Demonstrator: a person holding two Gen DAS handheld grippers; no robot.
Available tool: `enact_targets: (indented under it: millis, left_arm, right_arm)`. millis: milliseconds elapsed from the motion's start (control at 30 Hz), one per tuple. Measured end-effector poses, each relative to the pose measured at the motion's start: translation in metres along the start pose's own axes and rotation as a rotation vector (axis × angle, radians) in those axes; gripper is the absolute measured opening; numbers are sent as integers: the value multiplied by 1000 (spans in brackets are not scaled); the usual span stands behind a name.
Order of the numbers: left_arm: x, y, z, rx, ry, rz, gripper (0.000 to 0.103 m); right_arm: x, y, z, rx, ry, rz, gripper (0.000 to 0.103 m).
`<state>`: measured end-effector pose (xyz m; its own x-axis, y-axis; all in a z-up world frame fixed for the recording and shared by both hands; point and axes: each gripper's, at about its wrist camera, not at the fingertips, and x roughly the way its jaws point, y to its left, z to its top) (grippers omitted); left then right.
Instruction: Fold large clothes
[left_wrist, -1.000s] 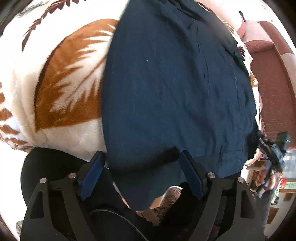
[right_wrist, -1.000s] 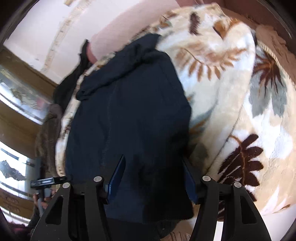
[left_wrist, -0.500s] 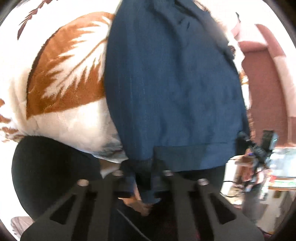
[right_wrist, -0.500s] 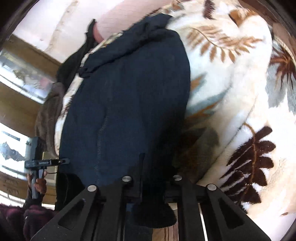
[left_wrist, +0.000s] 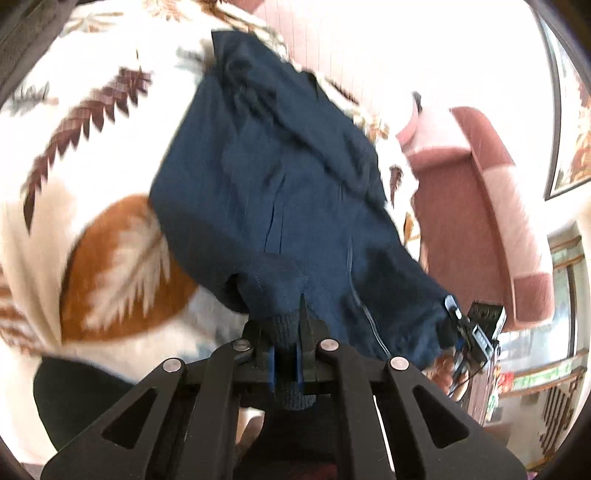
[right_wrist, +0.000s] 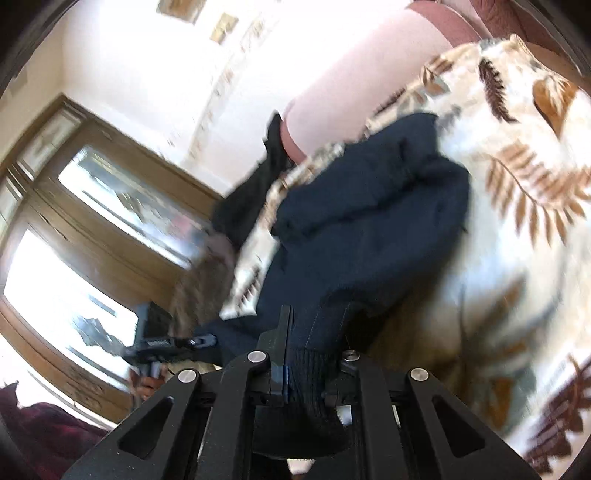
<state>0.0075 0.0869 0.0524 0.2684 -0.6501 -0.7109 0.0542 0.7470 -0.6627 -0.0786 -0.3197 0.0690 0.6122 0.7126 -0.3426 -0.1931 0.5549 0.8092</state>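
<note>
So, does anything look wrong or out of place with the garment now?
Nothing stands out. The navy garment lies on the leaf-print blanket, its ribbed hem pinched in the left claw and the right claw. Its far end is bunched; no tear shows.

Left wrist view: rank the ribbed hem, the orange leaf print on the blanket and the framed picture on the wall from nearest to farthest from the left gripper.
1. Ribbed hem of the navy garment: clamped in the left gripper.
2. Orange leaf print: on the blanket, left of the fingers.
3. Framed picture: far right, on the wall.
</note>
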Motion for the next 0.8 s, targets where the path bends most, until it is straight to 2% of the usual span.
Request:
enact_targets:
  millis: [167, 433, 633, 800]
  left_arm:
    - [8, 2, 42, -37, -77, 10, 5]
    - [35, 5, 135, -72, -177, 39, 5]
    - [70, 14, 207, -103, -202, 66, 5]
    - [105, 17, 273, -114, -198, 127, 5]
  right_arm:
    - [17, -8, 39, 26, -60, 32, 9]
    - [69, -34, 107, 94, -119, 4, 9]
    - [114, -70, 167, 202, -177, -18, 9]
    - [161, -112, 209, 322, -185, -70, 9]
